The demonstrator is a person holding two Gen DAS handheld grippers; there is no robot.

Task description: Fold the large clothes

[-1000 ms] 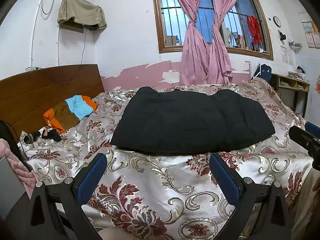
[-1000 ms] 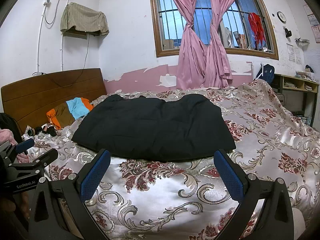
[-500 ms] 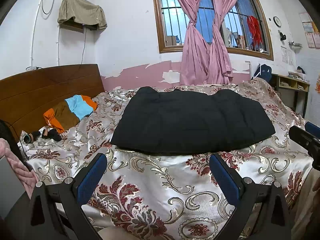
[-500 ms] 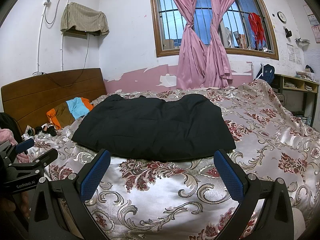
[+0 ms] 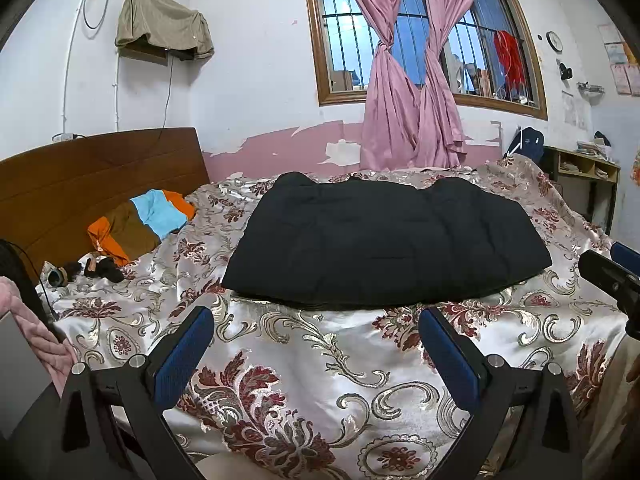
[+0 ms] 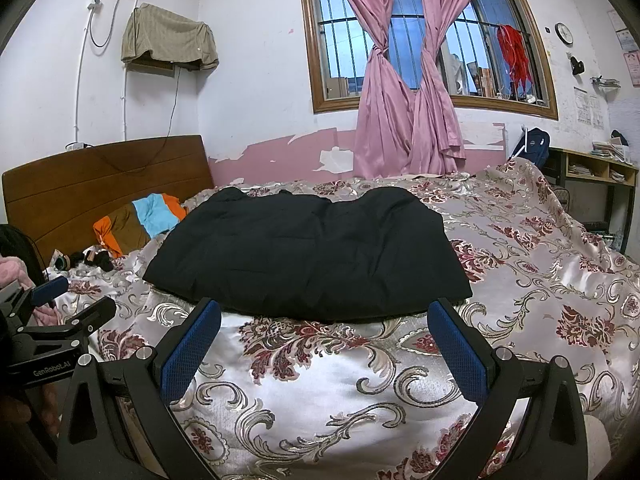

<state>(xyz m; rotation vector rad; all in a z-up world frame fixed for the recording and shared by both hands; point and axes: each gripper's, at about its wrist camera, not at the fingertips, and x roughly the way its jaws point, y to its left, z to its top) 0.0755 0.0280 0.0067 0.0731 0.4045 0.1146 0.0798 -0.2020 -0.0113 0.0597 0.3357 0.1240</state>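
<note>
I hold both tongs, left gripper (image 5: 316,344) and right gripper (image 6: 324,338), spread wide, empty, short of black garment (image 5: 384,240); orange-blue clothes (image 5: 140,224) left of it by headboard (image 5: 80,184).

Garment (image 5: 384,240) on bedspread (image 5: 320,380); clothes pile (image 5: 140,224) left, near headboard (image 5: 100,176).

Both wrist views toward bed (image 5: 312,360) headboard-side.
</note>
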